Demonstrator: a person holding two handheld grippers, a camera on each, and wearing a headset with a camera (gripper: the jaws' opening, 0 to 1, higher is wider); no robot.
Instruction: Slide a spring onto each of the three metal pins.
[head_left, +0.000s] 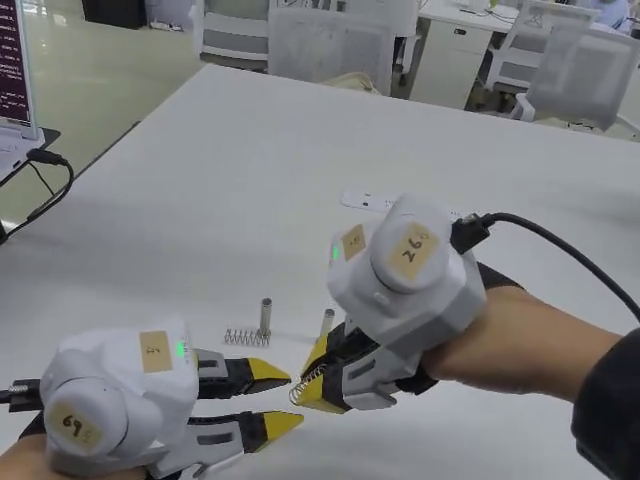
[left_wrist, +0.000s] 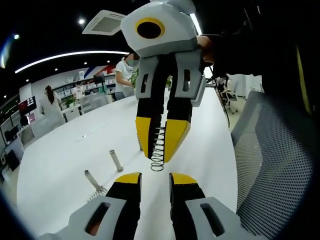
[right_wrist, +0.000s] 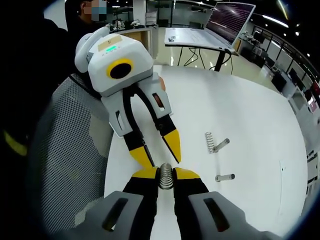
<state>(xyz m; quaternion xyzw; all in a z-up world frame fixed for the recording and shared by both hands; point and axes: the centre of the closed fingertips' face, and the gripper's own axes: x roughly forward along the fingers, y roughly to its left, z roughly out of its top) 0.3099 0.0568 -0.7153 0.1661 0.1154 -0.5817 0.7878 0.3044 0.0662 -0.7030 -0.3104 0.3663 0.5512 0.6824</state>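
The white worktop carries the work near its near edge. The right gripper is held low over it, just near of the pins, and its jaws are closed on a spring, which is gripped across its coils with one end hanging free below the tips. The left gripper is held close by on the left, its jaws parted with nothing between them and pointed toward the right gripper.

Two pins are seen upright on the worktop: the left pin and the right pin, the latter just beyond the right gripper's tips. Both look bare. Where the third pin stands cannot be told. A loose spring lies flat at the foot of the left pin, on its left side, touching it or nearly so.

The step in hand is judged to be the fitting of a first spring, with the task barely begun. For the next move, the held spring's free end needs to be turned downward and centred over the right pin's top, then lowered so the coils pass over it before the jaws are released. The left jaws could be used to steady the springy free end.
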